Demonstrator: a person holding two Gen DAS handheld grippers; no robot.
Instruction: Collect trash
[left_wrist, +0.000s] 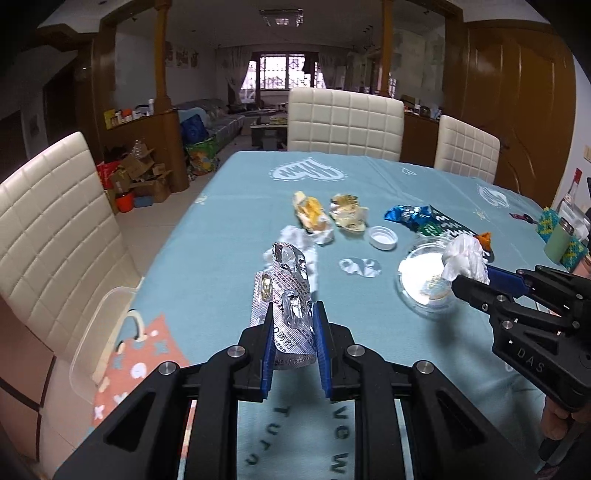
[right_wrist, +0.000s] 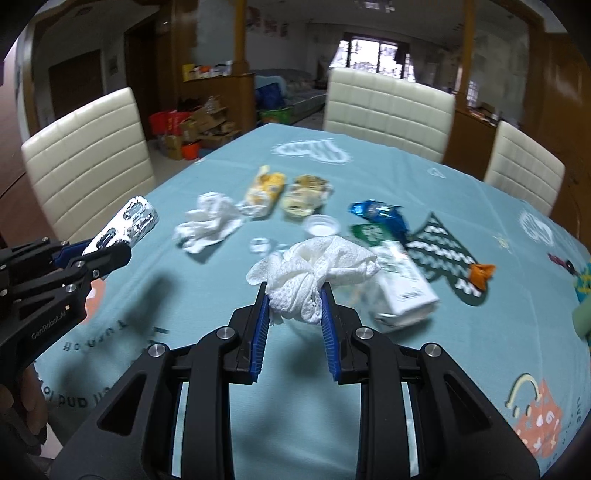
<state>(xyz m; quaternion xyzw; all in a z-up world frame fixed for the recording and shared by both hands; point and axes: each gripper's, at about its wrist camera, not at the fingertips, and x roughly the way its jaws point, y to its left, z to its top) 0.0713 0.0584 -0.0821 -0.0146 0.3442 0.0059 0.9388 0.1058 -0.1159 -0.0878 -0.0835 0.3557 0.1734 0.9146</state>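
Observation:
My left gripper (left_wrist: 293, 314) is shut on a silver pill blister pack (left_wrist: 286, 291) and holds it above the blue tablecloth; the pack also shows at the left of the right wrist view (right_wrist: 129, 225). My right gripper (right_wrist: 293, 291) is shut on a crumpled white tissue (right_wrist: 314, 273), seen in the left wrist view (left_wrist: 465, 258) over a clear glass dish (left_wrist: 424, 280). On the table lie another tissue (right_wrist: 207, 221), two yellow food wrappers (right_wrist: 266, 190) (right_wrist: 306, 195), a white cap (right_wrist: 321, 225), a blue wrapper (right_wrist: 380, 214) and a white carton (right_wrist: 402, 288).
White quilted chairs (left_wrist: 343, 122) (right_wrist: 88, 155) stand around the table (left_wrist: 229, 229). A clear plastic bin (left_wrist: 99, 332) sits beside the left table edge. A green cup (left_wrist: 559, 242) and small items stand at the far right. An orange wrapper (right_wrist: 480, 275) lies on a patterned green paper.

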